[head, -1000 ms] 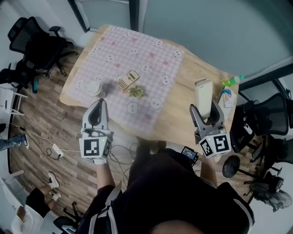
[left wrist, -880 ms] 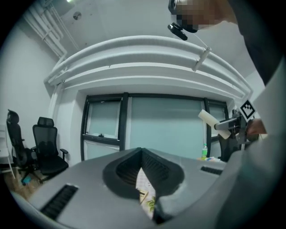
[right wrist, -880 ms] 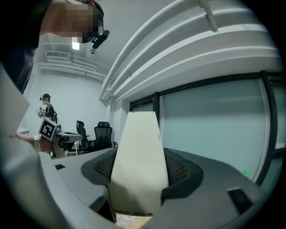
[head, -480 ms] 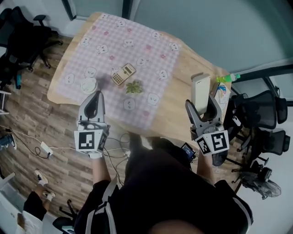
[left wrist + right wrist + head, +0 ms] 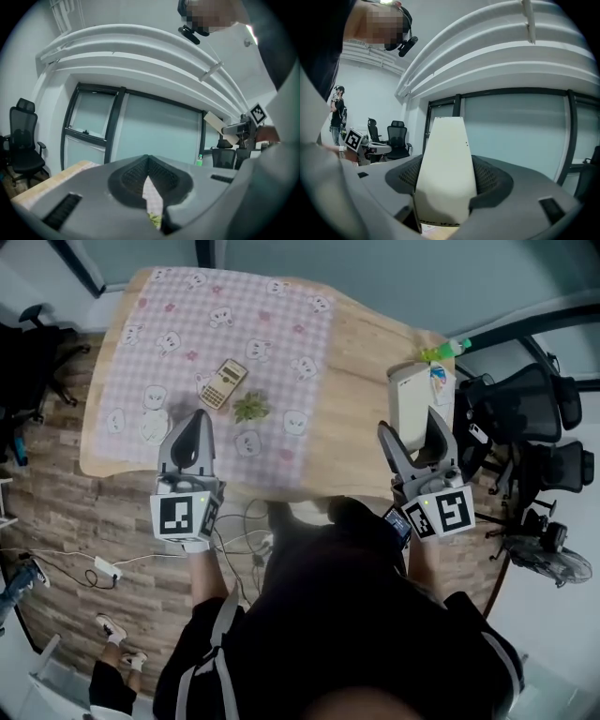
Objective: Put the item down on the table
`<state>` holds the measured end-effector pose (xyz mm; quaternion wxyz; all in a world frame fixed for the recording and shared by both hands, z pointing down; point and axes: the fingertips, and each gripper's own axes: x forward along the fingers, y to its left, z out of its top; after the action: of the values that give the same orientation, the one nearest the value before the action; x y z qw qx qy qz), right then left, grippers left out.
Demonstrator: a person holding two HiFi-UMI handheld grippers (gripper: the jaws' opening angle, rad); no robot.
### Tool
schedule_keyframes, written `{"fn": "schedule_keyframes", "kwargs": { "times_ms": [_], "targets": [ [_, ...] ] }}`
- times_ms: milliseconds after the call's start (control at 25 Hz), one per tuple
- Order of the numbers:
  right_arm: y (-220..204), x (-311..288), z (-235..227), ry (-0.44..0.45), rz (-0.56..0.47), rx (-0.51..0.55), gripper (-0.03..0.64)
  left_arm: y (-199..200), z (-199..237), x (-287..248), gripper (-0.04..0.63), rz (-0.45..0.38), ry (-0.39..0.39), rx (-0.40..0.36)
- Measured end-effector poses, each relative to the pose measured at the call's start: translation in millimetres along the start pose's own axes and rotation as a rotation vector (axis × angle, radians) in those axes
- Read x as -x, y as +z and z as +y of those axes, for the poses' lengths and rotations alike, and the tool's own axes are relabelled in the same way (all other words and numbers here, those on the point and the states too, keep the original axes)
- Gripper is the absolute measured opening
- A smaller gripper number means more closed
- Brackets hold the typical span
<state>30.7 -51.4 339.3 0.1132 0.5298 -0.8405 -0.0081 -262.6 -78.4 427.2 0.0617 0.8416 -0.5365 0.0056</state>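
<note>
I've closed in; right gripper clamps the white box above the table, two o'clock corner; left gripper closed, empty. Set-down looks next.

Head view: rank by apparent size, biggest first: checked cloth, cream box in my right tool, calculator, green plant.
1. checked cloth
2. cream box, though it is held up nearer the camera, which flatters it
3. calculator
4. green plant, only a little smaller than the calculator
</note>
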Motion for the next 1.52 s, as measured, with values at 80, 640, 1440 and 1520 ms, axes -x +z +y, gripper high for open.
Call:
{"fn": "schedule_keyframes", "kwargs": {
  "times_ms": [80,640,1440,1520],
  "targets": [
    [4.3,-1.9,-0.5,-0.001,-0.005,0.008,0.322,3.5,-3.0,-0.9,-0.006,-0.013,-0.008,0.007],
    [23.4,-65.6,10.9,0.280,-0.120,-0.019,0.322,23.1,-9.1,20.2,-0.006,-0.010,0.175,-0.027],
    [-29.2,-52.0,-76.0,0.374,-0.182,-0.171,0.322,55.7,-84.8,29.9,-0.006,-0.009,0.414,-0.036],
    [-25.2,-51.6,-72.7,0.360,-0.181,-0.161,0.322,52.9,-77.6,29.7,-0.006,-0.007,0.405,-0.019]
  ]
}}
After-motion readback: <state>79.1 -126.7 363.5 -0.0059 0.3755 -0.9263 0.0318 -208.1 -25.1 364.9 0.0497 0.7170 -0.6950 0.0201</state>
